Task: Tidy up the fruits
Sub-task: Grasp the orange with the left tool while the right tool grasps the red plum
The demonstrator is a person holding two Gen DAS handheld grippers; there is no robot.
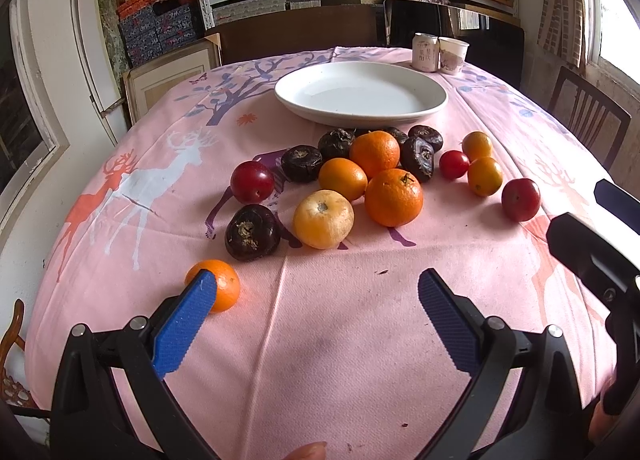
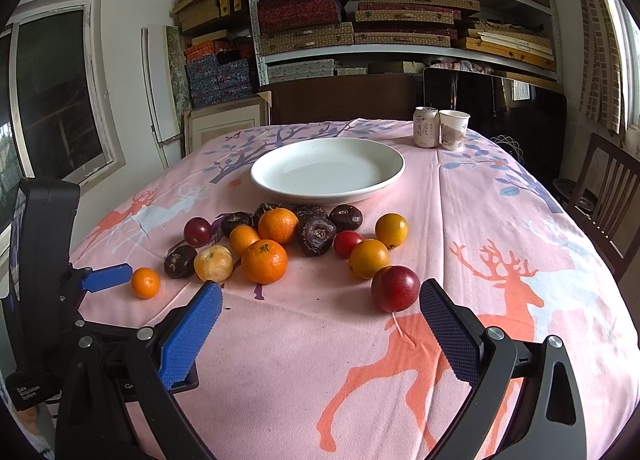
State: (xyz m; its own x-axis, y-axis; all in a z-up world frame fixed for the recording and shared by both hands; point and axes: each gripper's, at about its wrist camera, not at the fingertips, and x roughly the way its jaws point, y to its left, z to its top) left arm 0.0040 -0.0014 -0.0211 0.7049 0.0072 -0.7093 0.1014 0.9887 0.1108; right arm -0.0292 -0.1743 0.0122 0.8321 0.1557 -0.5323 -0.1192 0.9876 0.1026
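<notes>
A white plate (image 1: 424, 108) (image 2: 376, 186) stands empty at the far middle of the table. In front of it lies a pile of oranges (image 1: 394, 197) (image 2: 264, 261), red plums (image 1: 252, 182) (image 2: 395, 288) and dark water chestnuts (image 1: 252, 232) (image 2: 318, 235). My left gripper (image 1: 316, 284) is open; a small orange (image 1: 224, 288) (image 2: 145, 282) lies just past its left fingertip. My right gripper (image 2: 320, 298) is open; a red plum lies just beyond its right fingertip.
A drink can (image 1: 425, 52) (image 2: 426, 127) and a paper cup (image 1: 452, 55) (image 2: 453, 129) stand at the far right of the pink tablecloth (image 1: 340, 340). A wooden chair (image 2: 612, 212) stands right of the table. Shelves of boxes fill the back wall.
</notes>
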